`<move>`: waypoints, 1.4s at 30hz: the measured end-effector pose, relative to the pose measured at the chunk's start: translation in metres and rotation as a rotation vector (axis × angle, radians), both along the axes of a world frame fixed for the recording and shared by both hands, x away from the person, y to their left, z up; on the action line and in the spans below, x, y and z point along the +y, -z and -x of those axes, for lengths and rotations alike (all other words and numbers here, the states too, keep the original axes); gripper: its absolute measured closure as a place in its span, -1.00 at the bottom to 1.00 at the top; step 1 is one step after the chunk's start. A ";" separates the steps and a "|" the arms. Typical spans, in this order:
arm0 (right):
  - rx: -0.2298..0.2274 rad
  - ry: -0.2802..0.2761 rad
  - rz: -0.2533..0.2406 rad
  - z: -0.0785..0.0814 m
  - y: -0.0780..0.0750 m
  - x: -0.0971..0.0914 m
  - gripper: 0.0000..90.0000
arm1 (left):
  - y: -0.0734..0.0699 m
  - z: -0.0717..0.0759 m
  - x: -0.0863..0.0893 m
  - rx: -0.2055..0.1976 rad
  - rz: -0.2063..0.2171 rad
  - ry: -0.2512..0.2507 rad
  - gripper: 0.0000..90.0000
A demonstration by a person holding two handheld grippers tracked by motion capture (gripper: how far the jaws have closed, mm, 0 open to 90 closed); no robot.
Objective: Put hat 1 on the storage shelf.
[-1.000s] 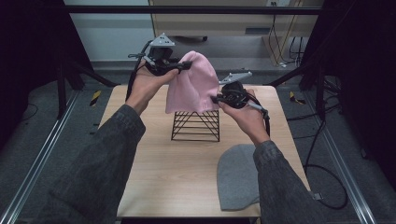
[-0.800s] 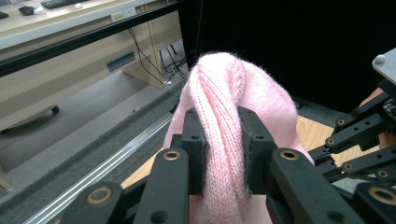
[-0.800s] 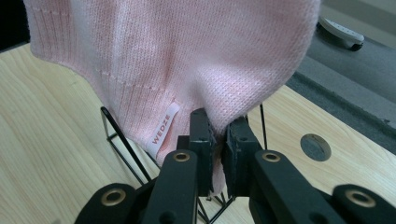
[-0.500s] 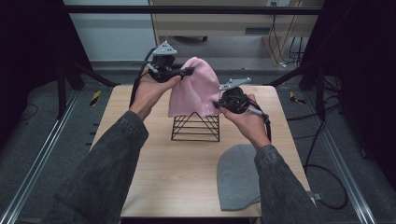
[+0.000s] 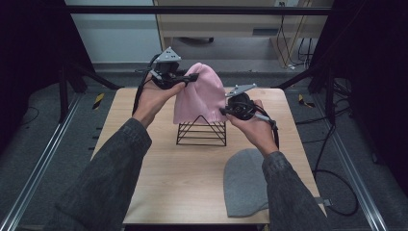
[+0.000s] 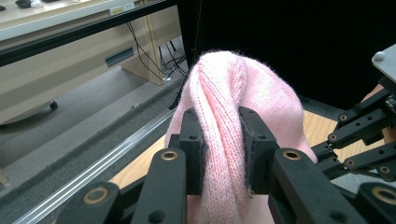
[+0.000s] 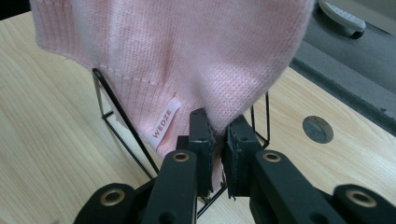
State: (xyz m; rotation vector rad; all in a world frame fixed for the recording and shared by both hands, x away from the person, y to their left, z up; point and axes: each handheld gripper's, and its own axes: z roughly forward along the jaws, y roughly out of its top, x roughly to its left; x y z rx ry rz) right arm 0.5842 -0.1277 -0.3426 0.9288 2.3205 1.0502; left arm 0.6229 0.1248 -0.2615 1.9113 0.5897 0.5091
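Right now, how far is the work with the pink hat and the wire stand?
Done: the pink knit beanie is lifted, both grips secure. In hand: the left hand-held gripper pinches a fold near its crown, the right hand-held gripper clamps its hem beside the label, and it hangs over the black wire stand. Left: probably settling it on the stand and releasing; the grey beanie lies untouched on the table.

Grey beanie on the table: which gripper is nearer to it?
Right. The right gripper pinches the pink beanie's hem just above the grey beanie; the left gripper grips the pink beanie's far top.
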 end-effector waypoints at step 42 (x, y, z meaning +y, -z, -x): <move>0.035 0.019 0.014 0.006 0.030 -0.006 0.83 | 0.026 0.023 -0.002 0.014 -0.052 0.014 0.56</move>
